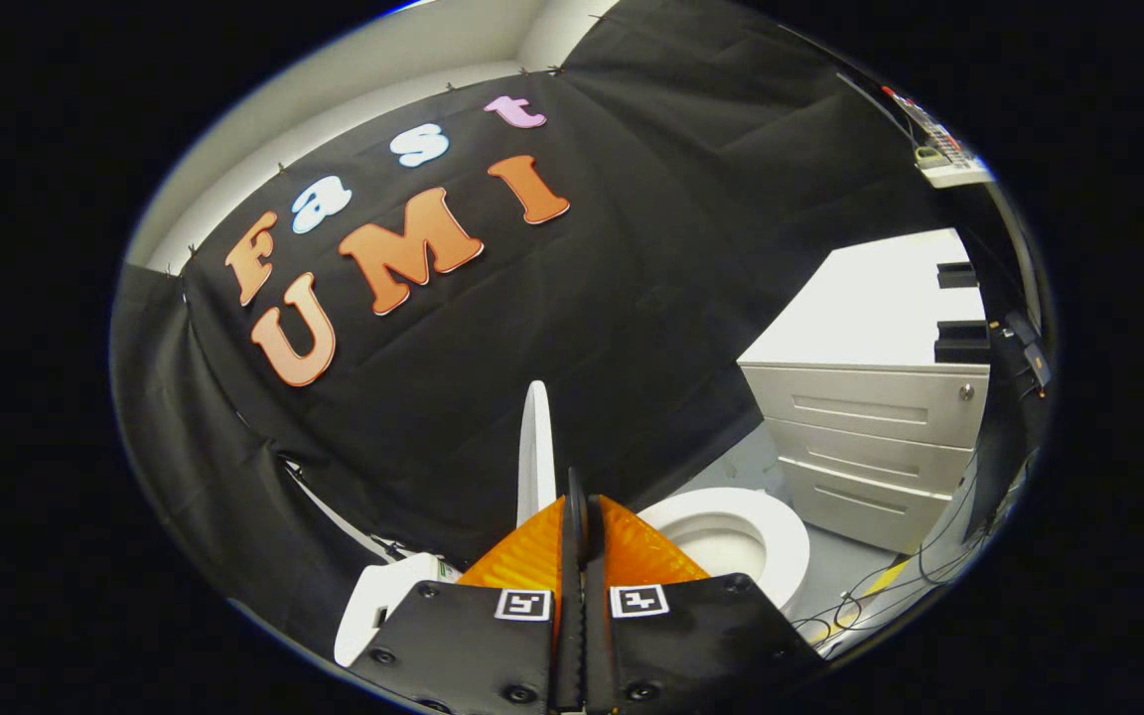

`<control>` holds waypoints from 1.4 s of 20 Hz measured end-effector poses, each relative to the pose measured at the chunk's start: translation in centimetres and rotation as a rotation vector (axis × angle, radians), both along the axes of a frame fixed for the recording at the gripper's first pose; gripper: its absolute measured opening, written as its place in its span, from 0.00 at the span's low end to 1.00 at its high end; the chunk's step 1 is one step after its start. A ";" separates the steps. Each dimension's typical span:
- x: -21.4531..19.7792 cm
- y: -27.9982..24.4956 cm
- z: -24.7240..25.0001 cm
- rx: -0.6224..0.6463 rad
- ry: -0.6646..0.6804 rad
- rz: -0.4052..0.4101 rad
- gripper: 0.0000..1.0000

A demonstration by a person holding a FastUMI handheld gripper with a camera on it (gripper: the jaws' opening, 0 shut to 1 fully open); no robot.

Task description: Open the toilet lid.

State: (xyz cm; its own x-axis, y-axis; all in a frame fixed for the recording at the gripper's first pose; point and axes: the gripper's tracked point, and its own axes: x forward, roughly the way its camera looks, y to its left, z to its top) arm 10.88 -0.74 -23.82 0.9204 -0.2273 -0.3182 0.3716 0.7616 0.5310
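Observation:
The white toilet lid point(535, 447) stands raised and is seen edge-on as a thin upright blade. It rises just beyond my left orange finger point(527, 556), and its lower end is hidden behind that finger. My gripper point(577, 501) is shut, its two fingers pressed together with nothing visible between them. I cannot tell whether the left finger touches the lid. To the right of the fingers the white seat ring point(781, 541) and the open bowl point(721, 546) lie uncovered. The white tank point(378, 601) sits to the left of the fingers.
A white drawer cabinet point(870, 417) stands right of the toilet, close to the seat. Dark cables point(860, 606) trail over the pale floor below it. A small shelf point(949, 169) with items hangs high on the right. Black cloth hangs behind the toilet.

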 end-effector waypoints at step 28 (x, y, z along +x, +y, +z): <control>1.3 21.4 8.6 -0.315 0.005 0.264 0.08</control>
